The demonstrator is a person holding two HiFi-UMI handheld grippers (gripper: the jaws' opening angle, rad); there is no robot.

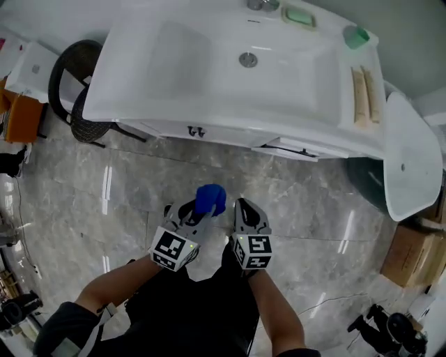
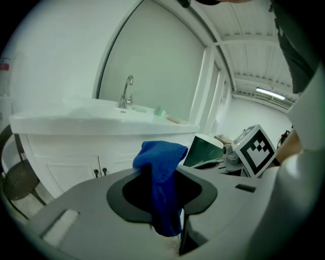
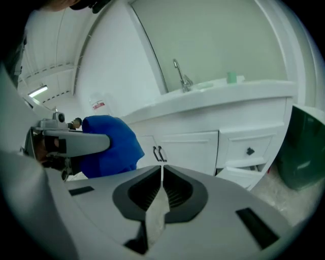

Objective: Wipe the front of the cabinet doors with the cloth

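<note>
A bunched blue cloth (image 1: 210,199) sticks up from my left gripper (image 1: 189,211), whose jaws are shut on it; in the left gripper view the cloth (image 2: 160,177) hangs between the pads. My right gripper (image 1: 248,210) is just to its right, shut and holding nothing, its jaws meeting tip to tip (image 3: 162,167). From the right gripper view the cloth (image 3: 109,144) shows at the left. The white cabinet doors (image 3: 180,150) with two dark handles (image 3: 159,153) stand ahead under the sink counter, some way off from both grippers. The same handles (image 1: 196,130) show in the head view.
A white basin (image 1: 237,63) tops the cabinet, with a tap (image 2: 126,91), a green soap dish (image 1: 300,16) and a cup (image 1: 356,36). A drawer (image 3: 250,150) sits right of the doors. A dark wire basket (image 1: 78,84) stands left, a toilet (image 1: 410,157) right. Marble floor lies between.
</note>
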